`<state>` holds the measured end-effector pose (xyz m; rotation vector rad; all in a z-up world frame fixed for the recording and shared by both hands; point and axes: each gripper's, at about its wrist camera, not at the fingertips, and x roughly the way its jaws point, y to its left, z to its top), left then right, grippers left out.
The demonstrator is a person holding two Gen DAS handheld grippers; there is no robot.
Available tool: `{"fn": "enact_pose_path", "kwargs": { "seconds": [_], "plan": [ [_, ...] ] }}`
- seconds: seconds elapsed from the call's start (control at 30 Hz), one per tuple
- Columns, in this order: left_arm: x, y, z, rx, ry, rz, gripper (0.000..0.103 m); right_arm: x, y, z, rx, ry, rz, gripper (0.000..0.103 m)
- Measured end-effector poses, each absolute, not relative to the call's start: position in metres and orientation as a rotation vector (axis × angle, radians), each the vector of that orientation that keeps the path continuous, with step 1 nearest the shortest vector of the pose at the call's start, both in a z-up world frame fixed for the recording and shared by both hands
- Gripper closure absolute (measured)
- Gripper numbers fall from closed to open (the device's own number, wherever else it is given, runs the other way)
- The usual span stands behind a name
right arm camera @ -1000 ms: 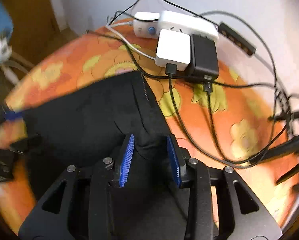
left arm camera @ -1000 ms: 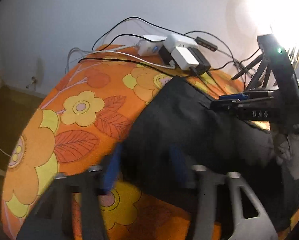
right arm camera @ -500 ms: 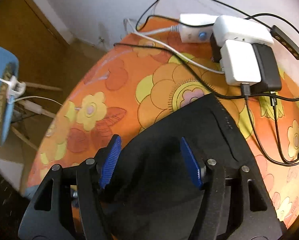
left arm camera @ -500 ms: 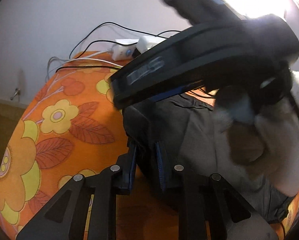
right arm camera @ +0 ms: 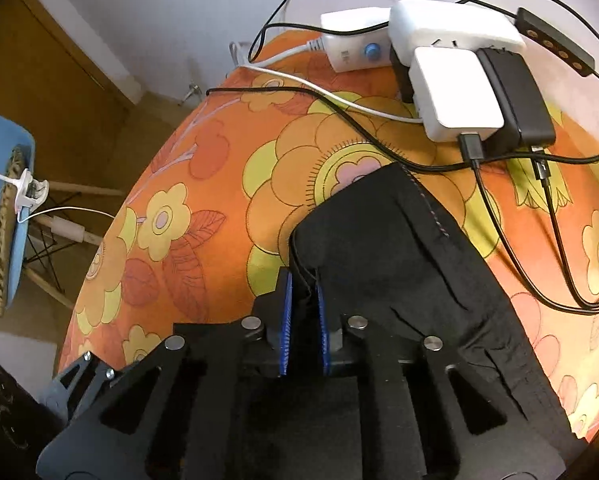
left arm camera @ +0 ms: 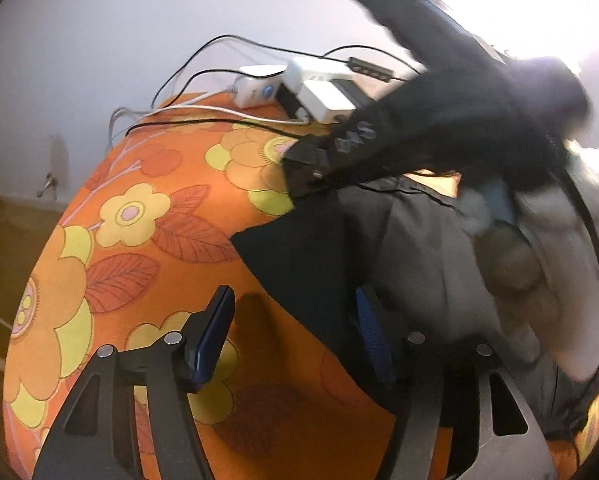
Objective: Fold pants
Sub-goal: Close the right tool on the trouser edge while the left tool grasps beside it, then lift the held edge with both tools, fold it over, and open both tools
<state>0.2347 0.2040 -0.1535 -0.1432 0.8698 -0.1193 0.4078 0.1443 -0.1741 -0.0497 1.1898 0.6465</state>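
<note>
Black pants (left arm camera: 339, 248) lie folded on an orange flowered tablecloth (left arm camera: 139, 240). My left gripper (left arm camera: 295, 336) is open at the pants' near left edge; its right finger lies over the cloth and its left finger over bare tablecloth. My right gripper (right arm camera: 304, 312) is shut on the left edge of the pants (right arm camera: 379, 232), with a fold of black cloth pinched between the blue pads. The right gripper's body also shows in the left wrist view (left arm camera: 439, 128), reaching across above the pants with the gloved hand behind it.
A white power strip (right arm camera: 451, 28) with a white adapter (right arm camera: 455, 96), a black adapter (right arm camera: 515, 100) and several black and white cables lies at the far edge of the table by the wall. A blue chair (right arm camera: 7, 208) stands on the floor to the left.
My left gripper opened and let go of the pants' edge. My right gripper closed from wide open onto the pants' left edge.
</note>
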Motion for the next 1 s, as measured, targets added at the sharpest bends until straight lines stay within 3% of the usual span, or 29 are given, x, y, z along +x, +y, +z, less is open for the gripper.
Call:
{"fn": "enact_pose_path", "kwargs": {
  "seconds": [0.2, 0.27, 0.63, 1.0],
  "plan": [
    [0.252, 0.207, -0.157, -0.267, 0.875, -0.175, 0.043, 0.418, 0.108, -0.179, 0.144, 1.203, 0.694, 0.095],
    [0.259, 0.204, -0.158, -0.297, 0.882, -0.213, 0.083, 0.416, 0.098, -0.174, 0.17, 1.185, 0.701, 0.096],
    [0.222, 0.136, -0.11, -0.235, 0.819, -0.361, 0.092, 0.362, 0.012, -0.107, 0.269, 1.051, 0.645, 0.098],
    [0.159, -0.005, -0.075, -0.157, 0.835, -0.568, 0.092, 0.267, -0.135, -0.071, 0.293, 0.978, 0.453, 0.098]
  ]
}}
